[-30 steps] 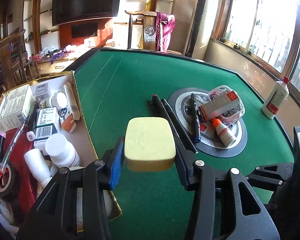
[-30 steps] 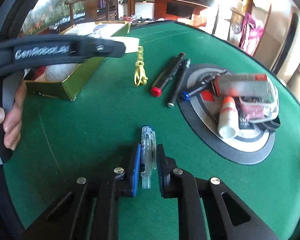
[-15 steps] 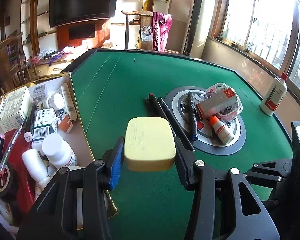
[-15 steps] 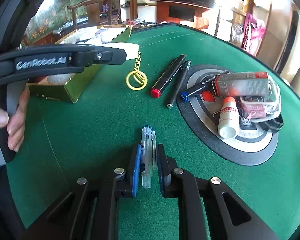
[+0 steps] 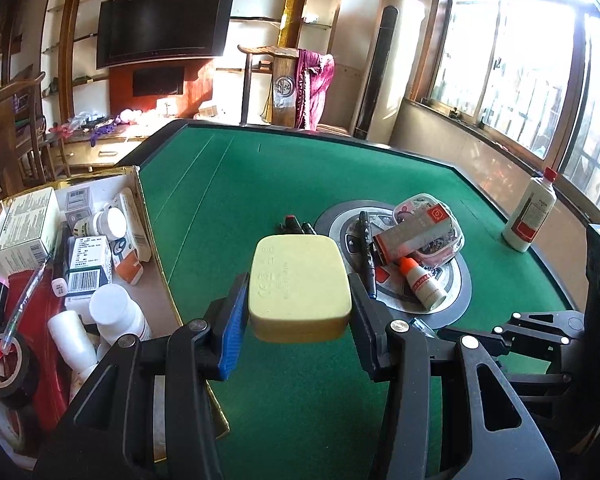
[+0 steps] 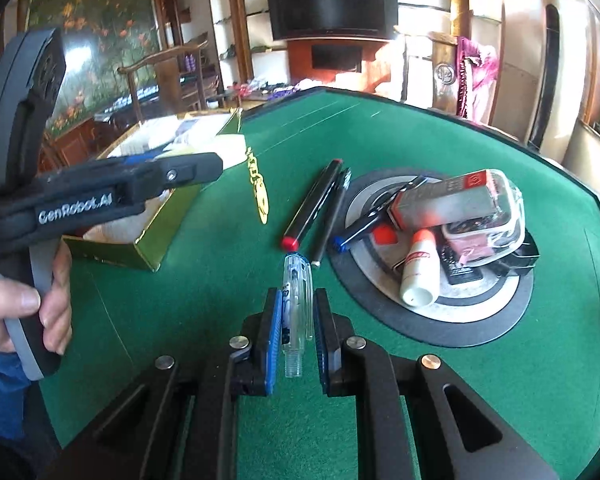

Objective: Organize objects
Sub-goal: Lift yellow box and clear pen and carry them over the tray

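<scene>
Ahead of the fingers, a dark TV (image 5: 164, 24) hangs on the far wall; right of it a chair (image 5: 276, 76) draped with pink cloth (image 5: 316, 80), then bright windows (image 5: 520, 68).

A table (image 5: 260, 184) holds an open box (image 5: 138, 200) along its left side, crowded with bottles (image 5: 116, 316), cartons (image 5: 90, 264) and a tape roll (image 5: 4, 360). Toward the right, a round centre panel (image 5: 452, 304) carries a heap: a clear container (image 5: 440, 220), a carton (image 5: 412, 232) across it, a small bottle (image 5: 422, 282) in front. Two pens (image 6: 320, 212) lie just left of the panel. A tall bottle (image 5: 530, 212) stands upright at the far right edge.
</scene>
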{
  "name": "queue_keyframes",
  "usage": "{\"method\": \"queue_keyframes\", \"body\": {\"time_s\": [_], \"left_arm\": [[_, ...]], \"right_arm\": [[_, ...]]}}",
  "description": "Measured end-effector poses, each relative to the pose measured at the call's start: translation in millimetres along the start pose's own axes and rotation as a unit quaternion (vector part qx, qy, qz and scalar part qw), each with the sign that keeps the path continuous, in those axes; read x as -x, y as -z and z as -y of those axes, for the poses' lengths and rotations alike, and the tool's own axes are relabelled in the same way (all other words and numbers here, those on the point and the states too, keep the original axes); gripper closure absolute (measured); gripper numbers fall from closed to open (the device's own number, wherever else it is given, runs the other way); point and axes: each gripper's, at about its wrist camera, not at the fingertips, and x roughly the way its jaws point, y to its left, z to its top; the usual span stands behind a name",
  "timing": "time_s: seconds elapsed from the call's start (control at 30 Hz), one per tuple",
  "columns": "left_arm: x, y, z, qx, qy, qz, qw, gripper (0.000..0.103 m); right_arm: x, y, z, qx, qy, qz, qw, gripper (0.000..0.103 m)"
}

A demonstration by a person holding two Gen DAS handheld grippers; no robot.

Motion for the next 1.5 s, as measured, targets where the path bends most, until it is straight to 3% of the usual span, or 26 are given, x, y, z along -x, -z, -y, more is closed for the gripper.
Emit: {"method": "queue_keyframes", "body": {"time_s": [0.13, 0.3, 0.73, 1.5], "left_arm": [[12, 0, -1, 0.006, -0.004, 0.029, 0.9995, 0.057], [38, 8, 0, -0.001, -0.035, 0.068, 0.9971, 0.057], [94, 23, -19, 0.000, -0.082, 0.104, 0.9911, 0.057], [123, 45, -110, 0.084, -0.129, 0.116, 0.9812, 0.057]], "right_arm": [[3, -2, 0, -0.004, -0.004, 0.007, 1.000, 0.089], [10, -3, -4, -0.006, -0.009, 0.016, 1.000, 0.089], [24, -11, -20, -0.018, -0.041, 0.041, 0.998, 0.089], [-12, -76, -110, 0.023, -0.099, 0.036, 0.994, 0.089]]}}
